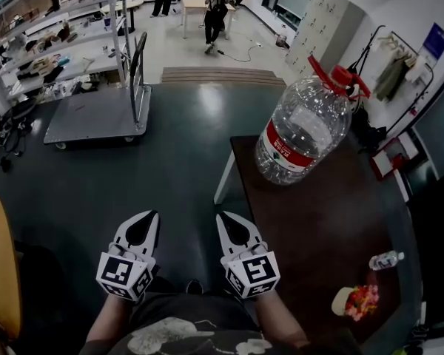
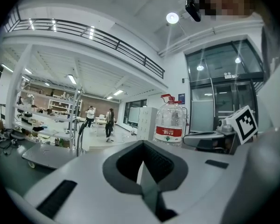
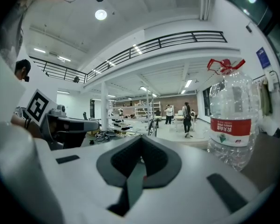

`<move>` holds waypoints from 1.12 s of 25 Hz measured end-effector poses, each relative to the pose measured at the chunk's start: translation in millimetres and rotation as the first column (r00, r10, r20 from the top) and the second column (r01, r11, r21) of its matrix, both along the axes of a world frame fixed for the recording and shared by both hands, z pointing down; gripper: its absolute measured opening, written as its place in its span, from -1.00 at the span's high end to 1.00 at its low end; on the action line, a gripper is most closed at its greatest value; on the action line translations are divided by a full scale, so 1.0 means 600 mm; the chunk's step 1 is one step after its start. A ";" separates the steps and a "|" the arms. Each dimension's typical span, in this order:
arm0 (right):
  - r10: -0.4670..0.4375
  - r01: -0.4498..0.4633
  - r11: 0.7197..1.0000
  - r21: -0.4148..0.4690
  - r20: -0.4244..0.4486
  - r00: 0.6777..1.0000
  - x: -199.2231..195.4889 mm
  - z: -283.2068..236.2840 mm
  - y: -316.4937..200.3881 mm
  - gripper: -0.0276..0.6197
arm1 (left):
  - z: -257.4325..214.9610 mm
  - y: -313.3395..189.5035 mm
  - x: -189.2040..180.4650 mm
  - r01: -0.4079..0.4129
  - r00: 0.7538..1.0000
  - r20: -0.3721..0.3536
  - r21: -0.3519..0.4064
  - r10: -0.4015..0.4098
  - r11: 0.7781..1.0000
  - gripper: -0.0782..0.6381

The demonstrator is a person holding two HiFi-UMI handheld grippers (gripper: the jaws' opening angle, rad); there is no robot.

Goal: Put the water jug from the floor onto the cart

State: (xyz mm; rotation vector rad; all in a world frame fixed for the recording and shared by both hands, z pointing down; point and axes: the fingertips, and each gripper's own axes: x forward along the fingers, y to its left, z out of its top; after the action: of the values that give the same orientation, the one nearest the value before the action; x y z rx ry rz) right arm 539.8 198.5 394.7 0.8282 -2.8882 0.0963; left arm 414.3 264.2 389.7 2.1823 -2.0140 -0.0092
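A large clear water jug with a red label and red cap stands upright on a dark table to my right. It also shows in the left gripper view and the right gripper view. The grey flatbed cart with a tall black handle is parked on the floor at the far left. Both grippers hang close to the person's body, well short of the jug. My left gripper is shut and holds nothing. My right gripper is shut too, empty, by the table's near left corner.
A small water bottle and a flowered object lie on the table's near end. A yellow chair edge is at the near left. Cluttered shelves line the far left, and people stand at the back.
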 end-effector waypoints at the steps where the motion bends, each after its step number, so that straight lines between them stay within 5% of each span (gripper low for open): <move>1: -0.003 0.003 1.000 -0.002 0.005 1.000 0.001 -0.001 -0.004 0.95 | 0.000 -0.003 0.003 0.000 1.000 -0.009 0.005 0.000 1.000 0.76; 12: 0.051 -0.051 0.999 0.017 0.019 0.999 -0.016 0.008 -0.080 0.94 | 0.035 -0.065 -0.024 -0.030 0.999 -0.028 -0.034 0.029 0.999 0.76; 21: 0.240 -0.235 0.962 0.142 -0.018 0.971 -0.035 -0.040 -0.216 0.94 | 0.038 -0.238 -0.076 -0.195 0.979 -0.074 -0.041 0.192 0.980 0.76; 24: 0.337 -0.326 0.922 0.208 -0.022 0.941 -0.026 -0.095 -0.269 0.94 | 0.026 -0.293 -0.104 -0.245 0.967 -0.077 -0.026 0.243 0.969 0.76; 28: 0.500 -0.472 0.820 0.322 -0.005 0.866 0.013 -0.185 -0.324 0.94 | 0.014 -0.347 -0.136 -0.317 0.947 -0.064 -0.021 0.315 0.948 0.76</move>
State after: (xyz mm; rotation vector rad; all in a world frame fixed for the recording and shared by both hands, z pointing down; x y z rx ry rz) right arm 547.5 4.0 283.7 1.5734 -2.5648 -0.3496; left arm 332.9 55.8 397.8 2.4275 -1.6004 -0.0022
